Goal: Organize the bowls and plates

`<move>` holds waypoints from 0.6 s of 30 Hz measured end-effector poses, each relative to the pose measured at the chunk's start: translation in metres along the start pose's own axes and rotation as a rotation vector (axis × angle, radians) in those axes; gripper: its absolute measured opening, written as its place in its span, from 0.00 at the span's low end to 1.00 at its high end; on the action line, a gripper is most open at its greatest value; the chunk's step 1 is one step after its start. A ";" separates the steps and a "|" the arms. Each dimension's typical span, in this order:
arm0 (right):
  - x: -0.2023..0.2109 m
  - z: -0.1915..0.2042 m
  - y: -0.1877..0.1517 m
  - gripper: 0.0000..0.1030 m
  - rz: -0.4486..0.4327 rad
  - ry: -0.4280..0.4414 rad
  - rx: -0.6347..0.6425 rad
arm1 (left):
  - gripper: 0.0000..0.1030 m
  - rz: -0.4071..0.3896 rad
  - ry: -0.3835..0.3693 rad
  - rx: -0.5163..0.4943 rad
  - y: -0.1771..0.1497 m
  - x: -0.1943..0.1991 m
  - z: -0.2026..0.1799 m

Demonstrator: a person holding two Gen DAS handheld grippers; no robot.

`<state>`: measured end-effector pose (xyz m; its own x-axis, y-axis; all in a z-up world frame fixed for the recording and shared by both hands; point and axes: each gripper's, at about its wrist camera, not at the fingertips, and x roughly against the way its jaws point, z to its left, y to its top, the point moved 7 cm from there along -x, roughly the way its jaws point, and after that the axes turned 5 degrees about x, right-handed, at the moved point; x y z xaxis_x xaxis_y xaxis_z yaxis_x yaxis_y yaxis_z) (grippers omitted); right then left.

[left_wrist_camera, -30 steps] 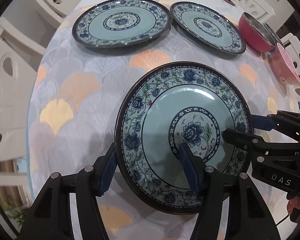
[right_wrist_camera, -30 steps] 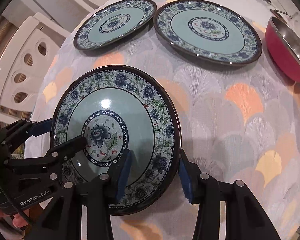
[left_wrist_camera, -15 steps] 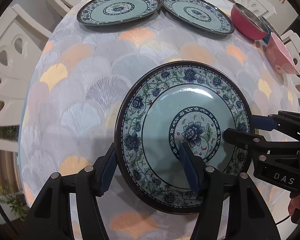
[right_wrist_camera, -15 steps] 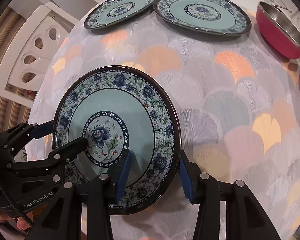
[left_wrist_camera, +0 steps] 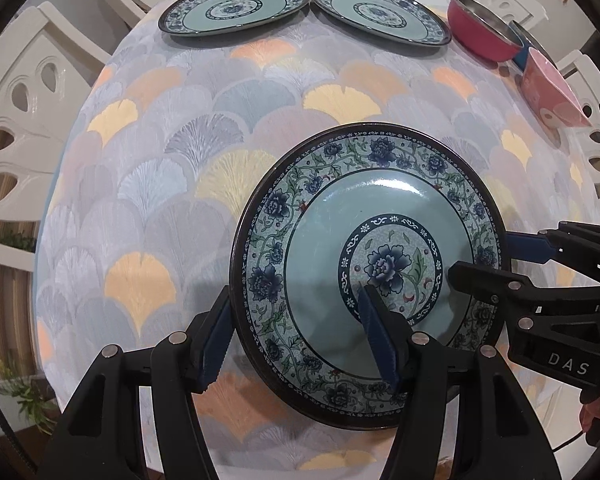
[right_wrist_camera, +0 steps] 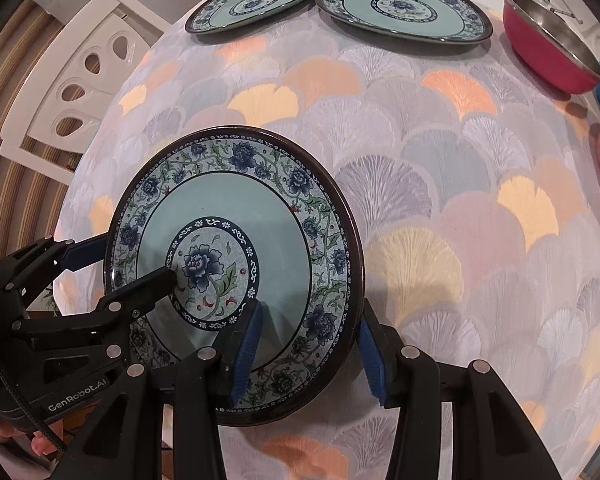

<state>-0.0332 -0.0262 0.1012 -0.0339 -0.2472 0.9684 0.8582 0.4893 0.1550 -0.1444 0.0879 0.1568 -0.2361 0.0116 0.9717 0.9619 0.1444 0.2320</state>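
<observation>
In the left wrist view, a blue floral plate [left_wrist_camera: 372,240] is held above the patterned tablecloth [left_wrist_camera: 172,152]. The left gripper [left_wrist_camera: 296,340] is closed part way on the plate's left rim, one pad under the edge and one on the plate's face. The right gripper [left_wrist_camera: 480,256] is seen clamped on the opposite rim. Two more plates [left_wrist_camera: 236,6] [left_wrist_camera: 380,12] are laid side by side at the far end, with a red bowl [left_wrist_camera: 484,36] and a pink bowl [left_wrist_camera: 552,88] on the right

In the right wrist view, the same plate [right_wrist_camera: 236,208] is gripped at its right rim by the right gripper [right_wrist_camera: 308,352], jaws part way shut. The left gripper [right_wrist_camera: 132,264] is seen on the other rim
</observation>
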 end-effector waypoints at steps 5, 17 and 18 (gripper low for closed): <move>0.001 0.004 -0.009 0.45 -0.004 0.013 -0.009 | 0.57 0.003 0.004 0.000 -0.014 0.003 -0.009; 0.010 0.004 -0.035 0.45 -0.017 0.042 -0.038 | 0.57 0.004 0.059 -0.011 -0.034 0.015 -0.019; 0.009 0.006 -0.035 0.45 -0.018 0.043 -0.039 | 0.57 0.005 0.063 -0.012 -0.027 0.011 -0.024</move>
<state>-0.0662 -0.0408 0.1061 -0.0283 -0.2916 0.9561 0.8772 0.4514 0.1637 -0.1695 0.0607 0.1619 -0.2223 -0.0503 0.9737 0.9648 0.1324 0.2271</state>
